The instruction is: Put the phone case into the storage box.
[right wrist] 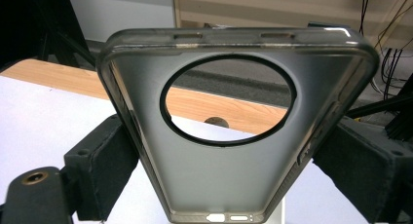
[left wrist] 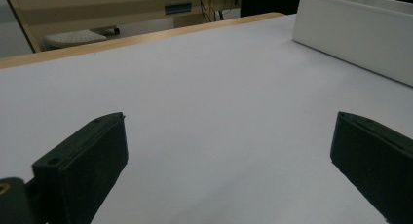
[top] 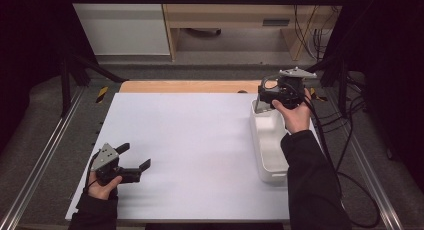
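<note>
A translucent grey phone case (right wrist: pixel 229 180) with a large round camera hole is clamped by its sides between the jaws of my right gripper (right wrist: pixel 226 151). In the high view that right gripper (top: pixel 263 97) hangs over the far end of a long white bin (top: pixel 260 140). My left gripper (top: pixel 136 156) rests low at the near left corner of the white sheet (top: pixel 190 145), jaws spread wide. In the left gripper view, the left gripper (left wrist: pixel 229 141) has only bare white surface between its jaws.
The bin's white wall (left wrist: pixel 350 34) stands at the far right of the left gripper view. A strip of wooden tabletop (top: pixel 185 86) runs beyond the sheet. Metal rails flank the table; cables (top: pixel 350 155) trail off to the right.
</note>
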The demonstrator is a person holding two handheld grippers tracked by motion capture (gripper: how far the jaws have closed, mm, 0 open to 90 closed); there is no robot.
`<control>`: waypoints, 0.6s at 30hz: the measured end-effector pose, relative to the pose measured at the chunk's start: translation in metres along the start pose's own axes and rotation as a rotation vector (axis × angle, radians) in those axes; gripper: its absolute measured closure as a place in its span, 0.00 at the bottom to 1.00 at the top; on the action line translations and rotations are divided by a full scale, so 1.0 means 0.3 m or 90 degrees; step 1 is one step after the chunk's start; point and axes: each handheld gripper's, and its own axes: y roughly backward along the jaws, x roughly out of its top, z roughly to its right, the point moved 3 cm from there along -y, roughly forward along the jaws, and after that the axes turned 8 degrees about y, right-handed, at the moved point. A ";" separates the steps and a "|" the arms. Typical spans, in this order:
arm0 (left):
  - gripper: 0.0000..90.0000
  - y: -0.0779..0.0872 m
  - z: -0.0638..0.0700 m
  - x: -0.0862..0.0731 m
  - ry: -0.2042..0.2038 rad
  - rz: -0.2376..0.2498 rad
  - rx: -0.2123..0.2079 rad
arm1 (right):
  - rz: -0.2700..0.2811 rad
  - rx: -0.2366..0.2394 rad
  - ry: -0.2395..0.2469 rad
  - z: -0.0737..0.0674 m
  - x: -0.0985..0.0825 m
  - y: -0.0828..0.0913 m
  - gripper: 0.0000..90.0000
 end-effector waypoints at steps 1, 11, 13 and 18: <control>0.00 0.000 0.001 0.000 -0.001 0.000 -0.001 | -0.002 -0.001 -0.002 0.000 -0.001 -0.004 0.13; 0.00 -0.003 0.001 -0.001 -0.005 -0.002 -0.002 | -0.018 -0.018 -0.011 0.005 -0.019 -0.048 0.13; 0.00 -0.005 0.001 -0.003 -0.005 -0.003 -0.003 | -0.023 -0.020 -0.015 0.006 -0.027 -0.062 0.13; 0.00 -0.007 0.003 -0.005 -0.006 -0.005 -0.004 | -0.030 -0.029 -0.018 0.006 -0.034 -0.081 0.13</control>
